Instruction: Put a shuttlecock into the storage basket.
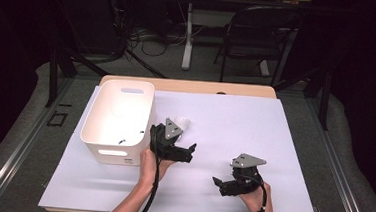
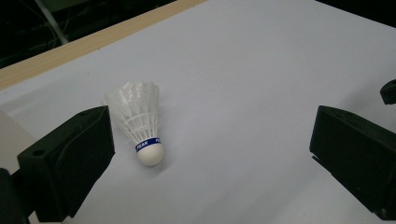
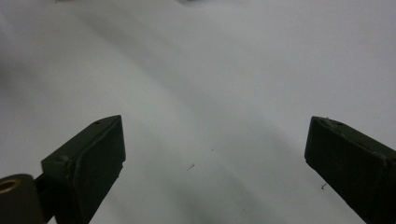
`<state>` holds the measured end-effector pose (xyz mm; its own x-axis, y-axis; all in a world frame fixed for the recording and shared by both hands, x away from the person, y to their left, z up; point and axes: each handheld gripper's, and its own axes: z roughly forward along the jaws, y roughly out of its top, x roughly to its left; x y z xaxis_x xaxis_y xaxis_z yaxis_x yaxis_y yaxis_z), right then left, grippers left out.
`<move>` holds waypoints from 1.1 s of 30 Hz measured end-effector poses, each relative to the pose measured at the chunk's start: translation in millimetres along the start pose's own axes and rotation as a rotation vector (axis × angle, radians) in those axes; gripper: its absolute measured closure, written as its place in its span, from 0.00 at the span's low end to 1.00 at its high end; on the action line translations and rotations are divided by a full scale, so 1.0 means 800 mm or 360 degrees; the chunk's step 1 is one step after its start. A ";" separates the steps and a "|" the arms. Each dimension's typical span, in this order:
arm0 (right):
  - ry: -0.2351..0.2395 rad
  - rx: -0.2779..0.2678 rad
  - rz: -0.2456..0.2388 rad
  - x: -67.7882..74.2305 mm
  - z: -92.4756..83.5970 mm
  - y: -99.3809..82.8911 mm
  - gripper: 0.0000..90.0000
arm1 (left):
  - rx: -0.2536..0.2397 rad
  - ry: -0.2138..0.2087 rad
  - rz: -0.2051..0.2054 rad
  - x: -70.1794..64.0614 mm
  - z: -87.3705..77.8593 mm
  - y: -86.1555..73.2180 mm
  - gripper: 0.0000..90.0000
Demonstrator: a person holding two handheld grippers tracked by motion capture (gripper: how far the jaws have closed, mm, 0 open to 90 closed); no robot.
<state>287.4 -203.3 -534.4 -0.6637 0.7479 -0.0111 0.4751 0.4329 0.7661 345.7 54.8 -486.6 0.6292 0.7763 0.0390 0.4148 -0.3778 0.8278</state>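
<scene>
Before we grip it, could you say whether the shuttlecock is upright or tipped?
Tipped: the shuttlecock lies on its side on the white table cover.

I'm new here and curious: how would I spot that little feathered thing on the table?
Find the white bin at the table's left. Just right of it, ahead of the left hand-held gripper, lies a shuttlecock on its side: white feather skirt, round white cork tip, and a blue band.
</scene>
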 end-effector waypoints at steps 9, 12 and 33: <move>0.0000 -0.0003 0.0005 -0.001 0.001 0.000 0.05 | 0.0037 0.0048 -0.0061 0.010 0.023 -0.004 0.04; -0.0001 0.0002 0.0002 -0.001 0.001 0.000 0.05 | 0.0054 0.0062 -0.0069 0.013 0.029 -0.005 0.06; 0.0009 -0.0004 0.0001 -0.001 0.001 0.000 0.05 | 0.0240 0.0193 -0.0219 0.037 0.085 -0.022 0.33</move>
<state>288.1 -203.5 -535.3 -0.6664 0.7455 -0.0069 0.4743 0.4312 0.7675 401.6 50.1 -537.9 0.4802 0.8771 0.0058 0.5903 -0.3281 0.7375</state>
